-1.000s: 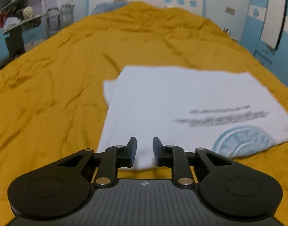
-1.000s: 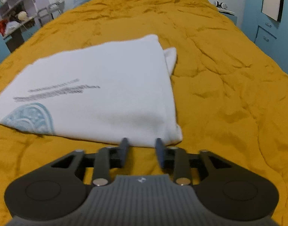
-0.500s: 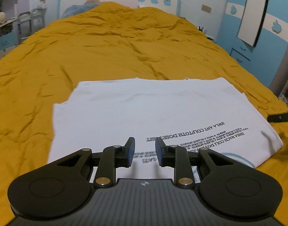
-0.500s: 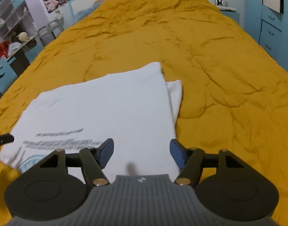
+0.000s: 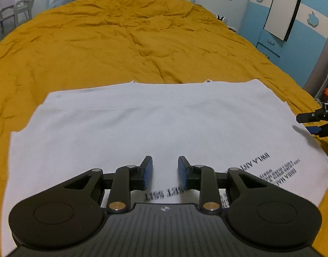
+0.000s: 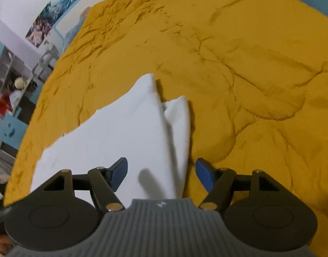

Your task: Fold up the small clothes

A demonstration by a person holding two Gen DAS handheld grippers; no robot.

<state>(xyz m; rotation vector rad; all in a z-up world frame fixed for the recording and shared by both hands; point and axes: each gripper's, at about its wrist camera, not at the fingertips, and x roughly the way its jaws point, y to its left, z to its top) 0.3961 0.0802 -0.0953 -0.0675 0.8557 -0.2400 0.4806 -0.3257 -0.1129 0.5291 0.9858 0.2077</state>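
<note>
A white T-shirt (image 5: pixel 155 124) with black print lies folded flat on the yellow bedspread (image 5: pixel 121 38). My left gripper (image 5: pixel 165 172) hovers over the shirt's near part, jaws a small way apart and empty. My right gripper (image 6: pixel 161 172) is wide open and empty above the shirt's right edge (image 6: pixel 129 128), where a sleeve flap (image 6: pixel 179 115) sticks out. The right gripper's tips also show at the right edge of the left wrist view (image 5: pixel 316 122).
The yellow bedspread (image 6: pixel 249 64) stretches far ahead and to both sides. A headboard and a blue wardrobe (image 5: pixel 292 21) stand at the back and right. Shelves and a chair (image 6: pixel 18 81) stand to the left of the bed.
Both grippers have moved forward over the shirt. The right gripper opened wide and swung toward the shirt's right edge. The left jaws opened slightly.
</note>
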